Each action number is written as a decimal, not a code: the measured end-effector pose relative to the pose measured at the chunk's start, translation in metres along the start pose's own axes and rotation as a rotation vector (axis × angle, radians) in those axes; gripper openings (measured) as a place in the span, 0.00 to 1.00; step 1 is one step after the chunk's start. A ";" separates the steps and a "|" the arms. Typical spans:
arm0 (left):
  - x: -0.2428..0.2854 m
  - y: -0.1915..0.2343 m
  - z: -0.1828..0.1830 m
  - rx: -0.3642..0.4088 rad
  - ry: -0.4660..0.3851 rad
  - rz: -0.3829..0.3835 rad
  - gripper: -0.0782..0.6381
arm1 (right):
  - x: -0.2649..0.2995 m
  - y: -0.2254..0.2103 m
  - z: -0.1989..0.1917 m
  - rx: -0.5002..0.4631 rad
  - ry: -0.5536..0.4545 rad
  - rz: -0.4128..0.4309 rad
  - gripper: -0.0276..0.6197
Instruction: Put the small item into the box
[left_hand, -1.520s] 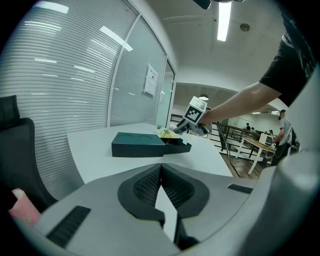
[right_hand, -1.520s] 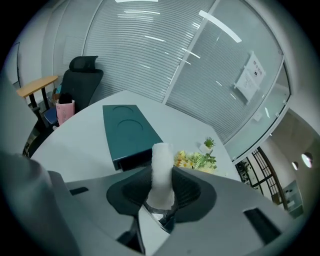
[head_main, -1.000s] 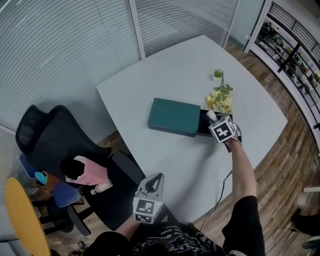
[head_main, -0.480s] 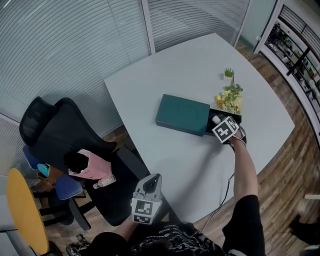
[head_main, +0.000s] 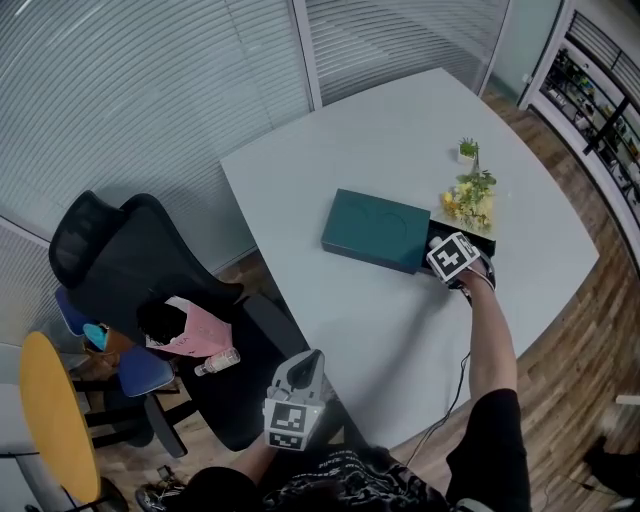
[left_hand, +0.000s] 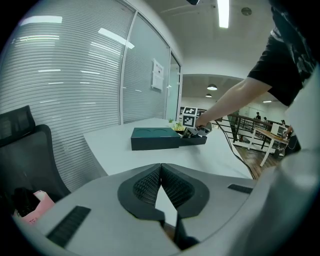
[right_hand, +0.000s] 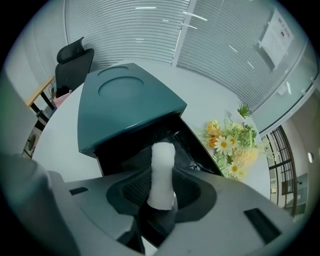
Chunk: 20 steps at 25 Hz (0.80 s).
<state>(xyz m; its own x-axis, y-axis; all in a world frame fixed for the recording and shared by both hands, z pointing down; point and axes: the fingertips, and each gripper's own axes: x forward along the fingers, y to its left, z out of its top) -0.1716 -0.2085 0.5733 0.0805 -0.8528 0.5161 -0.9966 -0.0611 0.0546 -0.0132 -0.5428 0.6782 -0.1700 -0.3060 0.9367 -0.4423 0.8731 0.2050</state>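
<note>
The right gripper (right_hand: 161, 192), jaws half-closed on the small white cylindrical item (right_hand: 162, 167), has dipped right of centre in the head view toward the black open drawer (right_hand: 197, 152) of the teal rectangular box (right_hand: 125, 105). Release looks near. The left gripper (left_hand: 161, 186) is closed and empty at lower centre.

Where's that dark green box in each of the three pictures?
Head view: the green box sits centre right on the white table.
Left gripper view: the box is small, mid-frame, across the table.
Right gripper view: the box fills the upper left, open end nearest.
Shared landmark: the flowers beside its open end.
</note>
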 end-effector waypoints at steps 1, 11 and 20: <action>-0.001 0.000 0.000 0.000 0.000 0.002 0.13 | 0.000 0.000 0.000 -0.004 0.000 -0.003 0.25; -0.003 -0.001 -0.003 -0.008 0.001 0.001 0.13 | -0.023 -0.013 -0.008 0.084 -0.025 -0.053 0.46; -0.004 -0.025 0.006 -0.002 -0.044 -0.051 0.13 | -0.094 -0.022 0.015 0.182 -0.302 -0.031 0.47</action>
<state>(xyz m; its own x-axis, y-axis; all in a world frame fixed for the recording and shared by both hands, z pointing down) -0.1473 -0.2062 0.5648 0.1308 -0.8705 0.4744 -0.9912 -0.1046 0.0814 -0.0004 -0.5388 0.5814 -0.3950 -0.4533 0.7991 -0.5967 0.7880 0.1521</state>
